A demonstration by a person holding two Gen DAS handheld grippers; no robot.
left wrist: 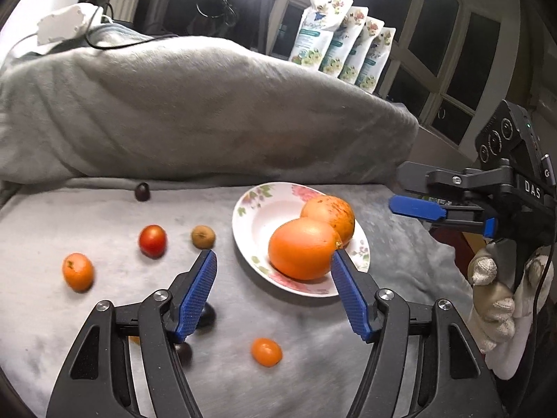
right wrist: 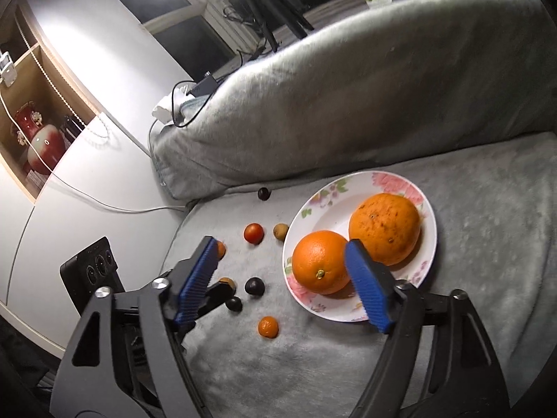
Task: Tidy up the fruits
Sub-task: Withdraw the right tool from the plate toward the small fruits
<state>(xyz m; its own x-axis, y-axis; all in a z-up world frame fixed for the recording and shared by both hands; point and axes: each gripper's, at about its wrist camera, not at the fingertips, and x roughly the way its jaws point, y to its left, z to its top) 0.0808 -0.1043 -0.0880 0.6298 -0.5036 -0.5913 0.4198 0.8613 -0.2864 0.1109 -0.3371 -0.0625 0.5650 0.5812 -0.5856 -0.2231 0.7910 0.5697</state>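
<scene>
A flowered plate (right wrist: 429,216) is seen on a grey blanket-covered surface (right wrist: 487,244), with two large oranges lying in it: the smoother orange (right wrist: 320,261) toward the near rim and the speckled orange (right wrist: 384,228) behind it, the two touching or nearly so. Small fruits are scattered on the blanket to the left of the plate: a red one (left wrist: 152,240), a brownish one (left wrist: 203,236), a small orange one (left wrist: 78,271) farther left, another small orange fruit (left wrist: 266,351) in the foreground, and a dark one (left wrist: 142,191) at the foot of the rolled grey bolster (left wrist: 209,111) that closes off the back. The widest open room is found on the blanket right of the plate and in the foreground. The left claw (left wrist: 273,291) is held with jaws apart and nothing between them, above the near rim of the plate. The right claw (right wrist: 282,282) is likewise spread and empty (its right finger overlaps the plate's rim in its own view). Only the left wrist view shows the right claw from the side, with a gloved hand (left wrist: 494,299) on its handle; only the right wrist view shows the blanket's left edge beside a white cabinet (right wrist: 87,174), plus two dark fruits (right wrist: 254,285) which may be plums.
</scene>
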